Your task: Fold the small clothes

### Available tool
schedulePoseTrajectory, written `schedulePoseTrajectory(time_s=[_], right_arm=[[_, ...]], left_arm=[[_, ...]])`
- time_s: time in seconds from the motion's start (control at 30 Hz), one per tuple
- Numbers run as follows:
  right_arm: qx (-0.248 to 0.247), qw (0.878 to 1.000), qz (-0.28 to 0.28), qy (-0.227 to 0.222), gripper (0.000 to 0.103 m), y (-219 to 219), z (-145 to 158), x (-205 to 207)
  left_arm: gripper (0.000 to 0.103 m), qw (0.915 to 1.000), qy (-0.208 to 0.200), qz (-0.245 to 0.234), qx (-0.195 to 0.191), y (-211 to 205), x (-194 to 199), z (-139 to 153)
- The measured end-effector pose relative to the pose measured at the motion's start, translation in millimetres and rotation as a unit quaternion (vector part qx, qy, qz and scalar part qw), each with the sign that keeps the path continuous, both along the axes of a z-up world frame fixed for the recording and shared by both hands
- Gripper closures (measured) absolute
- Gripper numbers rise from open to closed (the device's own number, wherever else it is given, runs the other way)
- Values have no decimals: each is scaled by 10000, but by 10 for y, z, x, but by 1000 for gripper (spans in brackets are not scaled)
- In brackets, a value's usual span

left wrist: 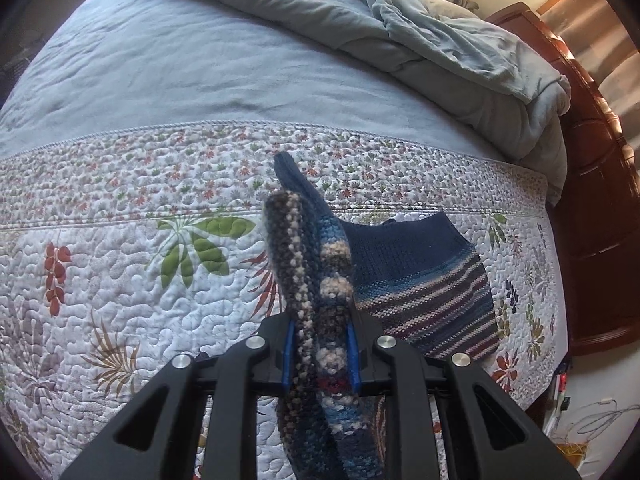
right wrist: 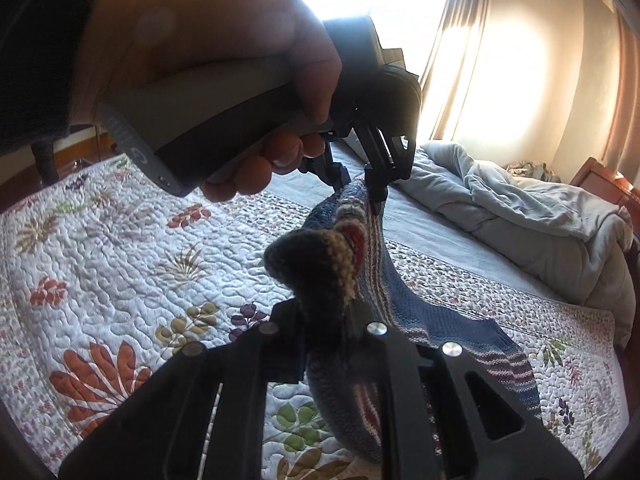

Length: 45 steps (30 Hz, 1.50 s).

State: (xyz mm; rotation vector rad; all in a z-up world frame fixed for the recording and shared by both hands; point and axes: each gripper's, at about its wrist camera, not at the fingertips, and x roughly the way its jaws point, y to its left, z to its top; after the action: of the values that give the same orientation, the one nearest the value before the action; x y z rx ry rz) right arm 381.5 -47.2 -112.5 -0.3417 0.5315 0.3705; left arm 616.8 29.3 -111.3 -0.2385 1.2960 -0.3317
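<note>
A small knitted garment (left wrist: 420,276), navy with blue, grey and cream stripes, hangs between both grippers above the floral quilt (left wrist: 120,280). My left gripper (left wrist: 322,356) is shut on a bunched striped edge of it, the blue pads pressing the knit from both sides. In the right wrist view my right gripper (right wrist: 326,332) is shut on another bunched corner of the knitted garment (right wrist: 440,320). The left gripper (right wrist: 360,188) shows there too, held by a person's hand (right wrist: 208,52), clamped on the upper edge. The garment's lower navy part drapes down to the quilt (right wrist: 100,240).
A rumpled grey-blue duvet (left wrist: 420,32) lies heaped at the far side of the bed, over a flat grey-blue sheet (left wrist: 180,60). A dark wooden bed frame (left wrist: 592,200) runs along the right. Curtains (right wrist: 460,48) hang by a bright window.
</note>
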Motion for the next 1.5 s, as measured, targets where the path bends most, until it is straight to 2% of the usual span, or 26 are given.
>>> schedulePoseTrajectory(time_s=[0.27,0.83,1.13,1.5], right_arm=[[241,9996,-145,-60,92,-321,110,10],[672,9959,-602,-28,93,-1127,264,100],[949,9920,-826,93,93,-1561,241,157],[1205,9867,-1039,325,93,-2010,88,242]], left_arm=[[83,9996,-86,-108,264,-390,5,217],[83,9983,-207,-400,363,-1307,71,367],[83,9975,-215,-548,396,-1774,121,341],[83,9962,-127,-713,494,-2252,198,152]])
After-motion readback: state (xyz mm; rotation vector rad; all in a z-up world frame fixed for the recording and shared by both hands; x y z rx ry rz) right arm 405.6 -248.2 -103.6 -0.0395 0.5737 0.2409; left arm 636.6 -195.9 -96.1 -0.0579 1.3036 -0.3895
